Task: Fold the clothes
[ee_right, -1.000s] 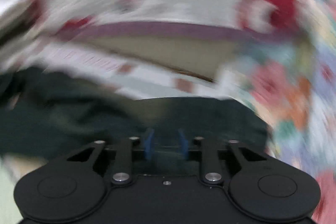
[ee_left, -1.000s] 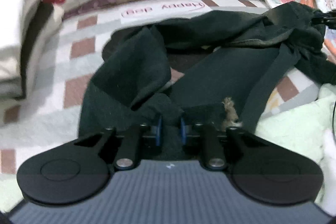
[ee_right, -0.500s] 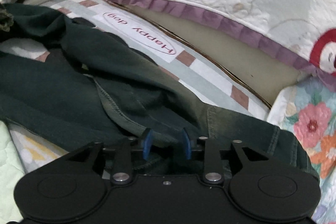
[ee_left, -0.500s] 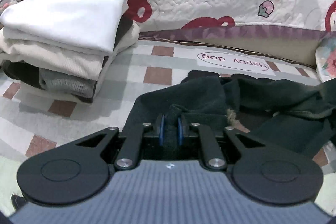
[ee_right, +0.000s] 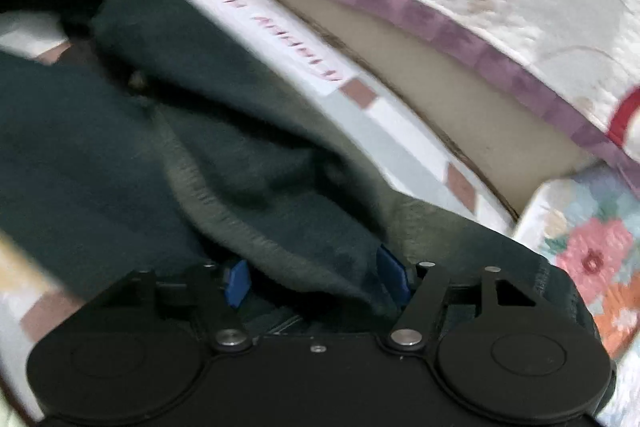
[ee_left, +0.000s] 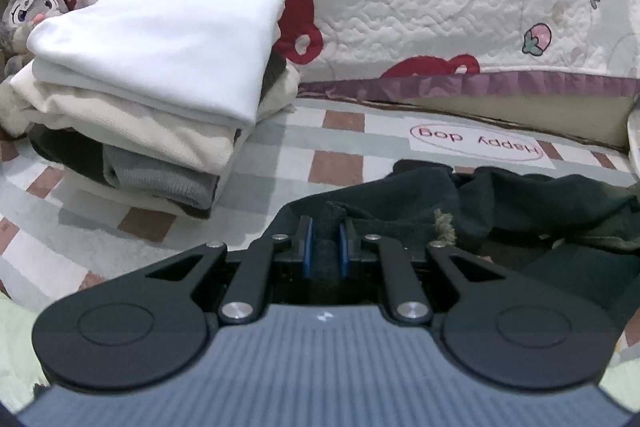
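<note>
two grippers working: left gripper (ee_left: pixel 323 242) is pinching dark garment (ee_left: pixel 500 203); right gripper (ee_right: pixel 316 277) is now spread, having just been opening, cloth lying loose between, likely regripping.

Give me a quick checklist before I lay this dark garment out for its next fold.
1. Left gripper pinching dark garment: ok.
2. Right gripper grip: not ok; jaws have just been opening, cloth lies loose between them.
3. Garment flat: not ok, bunched.
4. Folded stack apart from the garment: ok.
5. Checked mat bare beside garment: ok.
6. Garment's full outline: cannot tell.
</note>
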`<state>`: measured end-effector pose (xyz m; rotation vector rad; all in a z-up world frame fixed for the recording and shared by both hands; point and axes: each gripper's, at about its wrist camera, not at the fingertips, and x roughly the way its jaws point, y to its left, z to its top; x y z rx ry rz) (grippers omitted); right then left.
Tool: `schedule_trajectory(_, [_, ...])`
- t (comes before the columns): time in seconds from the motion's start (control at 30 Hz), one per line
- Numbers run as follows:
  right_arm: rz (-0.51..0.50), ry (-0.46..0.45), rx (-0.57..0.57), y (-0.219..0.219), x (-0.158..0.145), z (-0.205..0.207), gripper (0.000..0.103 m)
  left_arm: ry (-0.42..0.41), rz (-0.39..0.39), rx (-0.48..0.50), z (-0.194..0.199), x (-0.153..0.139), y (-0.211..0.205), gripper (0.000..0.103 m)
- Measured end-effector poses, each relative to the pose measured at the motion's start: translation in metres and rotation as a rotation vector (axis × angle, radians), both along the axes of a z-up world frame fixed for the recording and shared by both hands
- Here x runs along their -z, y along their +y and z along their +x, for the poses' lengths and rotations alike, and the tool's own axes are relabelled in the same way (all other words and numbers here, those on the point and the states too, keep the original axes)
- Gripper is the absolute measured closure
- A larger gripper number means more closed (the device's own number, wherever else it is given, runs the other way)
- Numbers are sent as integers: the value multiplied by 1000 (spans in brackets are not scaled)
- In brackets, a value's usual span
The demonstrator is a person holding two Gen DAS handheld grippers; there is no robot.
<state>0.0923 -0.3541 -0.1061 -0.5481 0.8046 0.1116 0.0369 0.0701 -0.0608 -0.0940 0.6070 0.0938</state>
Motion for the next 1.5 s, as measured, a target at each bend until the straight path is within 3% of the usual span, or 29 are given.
schedule_trajectory(0.03, [35, -13, 21, -5, -5, -1, 74, -11, -6, -4, -1, -1, 1, 91])
schedule_trajectory(0.1, [108, -40, 63, -14, -16, -3, 93, -56, 3, -29, -6, -8, 6, 93])
schedule_trajectory(0.17, [178, -145, 129, -28, -41, -14, 94, -137, 9, -94, -17, -21, 18, 103])
schedule_trajectory(0.27, [283, -316, 267, -59, -88, -41, 98, -236, -29, -177, -34, -38, 40, 103])
schedule_trajectory(0.33, [341, -379, 342, -81, -110, -59, 98, -203, -93, -157, -32, -33, 48, 103])
schedule_trajectory(0.43, [166, -289, 306, -88, -87, -59, 98, -84, -179, -62, -21, -17, 43, 103])
schedule_trajectory(0.47, [167, -255, 318, -92, -79, -59, 98, -54, -180, -5, -17, -15, 35, 102])
schedule_trajectory(0.6, [283, -228, 401, -106, -67, -57, 98, -11, -111, 177, -10, -12, -1, 96])
schedule_trajectory(0.67, [314, -226, 410, -109, -67, -55, 98, 11, -91, 260, -8, -9, -15, 89])
schedule_trajectory(0.73, [345, -223, 416, -111, -67, -54, 98, 61, -66, 333, -7, -2, -27, 74])
schedule_trajectory(0.8, [388, -229, 419, -114, -71, -53, 99, 104, -17, 383, -9, 5, -37, 70])
schedule_trajectory(0.87, [423, -261, 406, -115, -84, -50, 99, 150, 31, 392, -6, 14, -45, 52])
schedule_trajectory(0.9, [446, -285, 411, -116, -95, -49, 99, 185, 84, 374, -3, 22, -49, 34])
schedule_trajectory(1.03, [648, -370, 494, -139, -123, -49, 99, 306, 319, 314, 7, 53, -60, 32])
schedule_trajectory(1.13, [539, -345, 501, -140, -108, -43, 99, 310, 328, 296, 11, 58, -56, 32])
schedule_trajectory(1.2, [533, -329, 495, -138, -98, -48, 99, 298, 326, 287, 14, 58, -54, 32])
schedule_trajectory(1.27, [534, -315, 489, -136, -88, -54, 99, 272, 347, 286, 16, 57, -54, 49])
schedule_trajectory(1.3, [534, -307, 487, -135, -83, -57, 99, 262, 347, 291, 16, 55, -56, 83])
schedule_trajectory(1.33, [520, -306, 474, -135, -82, -59, 99, 248, 342, 288, 18, 52, -56, 98])
schedule_trajectory(1.5, [466, -315, 396, -135, -86, -69, 99, 75, 299, 210, 2, 8, -43, 98])
